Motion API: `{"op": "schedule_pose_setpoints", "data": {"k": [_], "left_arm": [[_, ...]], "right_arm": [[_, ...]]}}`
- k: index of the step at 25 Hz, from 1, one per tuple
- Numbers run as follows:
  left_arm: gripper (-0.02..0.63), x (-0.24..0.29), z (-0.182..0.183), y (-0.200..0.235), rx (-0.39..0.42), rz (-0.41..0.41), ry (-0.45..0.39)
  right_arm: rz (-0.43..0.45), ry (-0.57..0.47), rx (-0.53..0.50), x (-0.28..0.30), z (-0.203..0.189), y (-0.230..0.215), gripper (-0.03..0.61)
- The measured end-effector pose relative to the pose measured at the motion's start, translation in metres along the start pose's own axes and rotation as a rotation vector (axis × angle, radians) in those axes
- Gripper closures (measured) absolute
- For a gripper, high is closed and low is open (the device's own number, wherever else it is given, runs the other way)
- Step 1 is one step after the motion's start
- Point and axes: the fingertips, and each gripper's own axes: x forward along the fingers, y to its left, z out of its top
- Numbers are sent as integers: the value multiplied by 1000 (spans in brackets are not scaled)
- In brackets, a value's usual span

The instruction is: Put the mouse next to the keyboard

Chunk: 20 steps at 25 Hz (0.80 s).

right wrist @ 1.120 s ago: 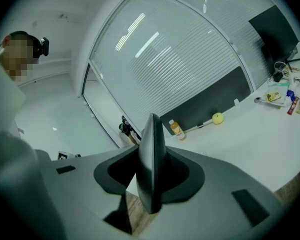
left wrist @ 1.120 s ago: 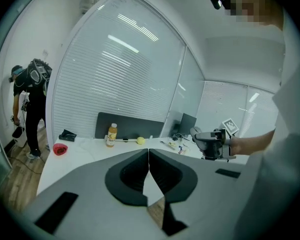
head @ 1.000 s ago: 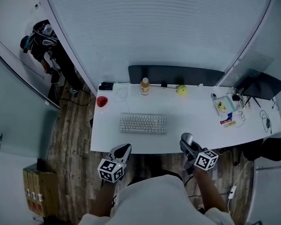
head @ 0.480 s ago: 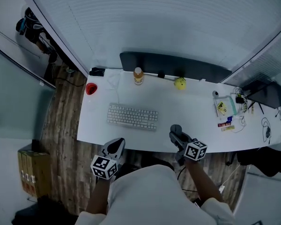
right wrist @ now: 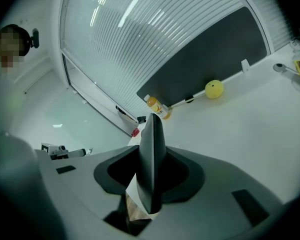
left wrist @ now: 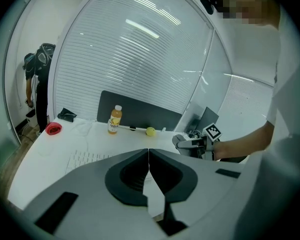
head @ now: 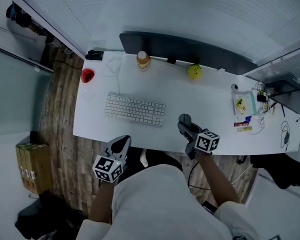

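Note:
A white keyboard [head: 135, 109] lies on the white table [head: 210, 101], left of centre. My right gripper [head: 186, 126] hovers over the table's front part, just right of the keyboard, shut on a dark grey mouse [head: 184, 119]. In the right gripper view the mouse [right wrist: 152, 149] stands on edge between the jaws of the right gripper [right wrist: 151, 156]. My left gripper [head: 121, 143] hangs off the table's front edge, below the keyboard, shut with nothing in it. In the left gripper view the left gripper [left wrist: 148, 156] has its jaws closed together.
Along the back stand a dark panel [head: 190, 49], an orange juice bottle [head: 143, 60] and a yellow ball [head: 193, 72]. A red object [head: 87, 75] sits at the far left corner. Small clutter and cables [head: 245, 111] lie at the right end. A cardboard box [head: 32, 159] rests on the wooden floor.
The head view has swung, so the table sits higher and more to the left in the picture. My right gripper with the mouse has come a little farther in over the table. The left gripper stays off the edge.

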Motion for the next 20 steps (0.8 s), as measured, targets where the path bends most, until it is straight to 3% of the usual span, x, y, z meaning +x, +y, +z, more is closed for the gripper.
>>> {"op": "schedule_pose_setpoints", "data": {"k": [20], "left_arm": [[595, 23, -31, 36, -33, -50, 122]], "right_arm": [[-135, 45, 142, 77, -27, -68, 434]]}}
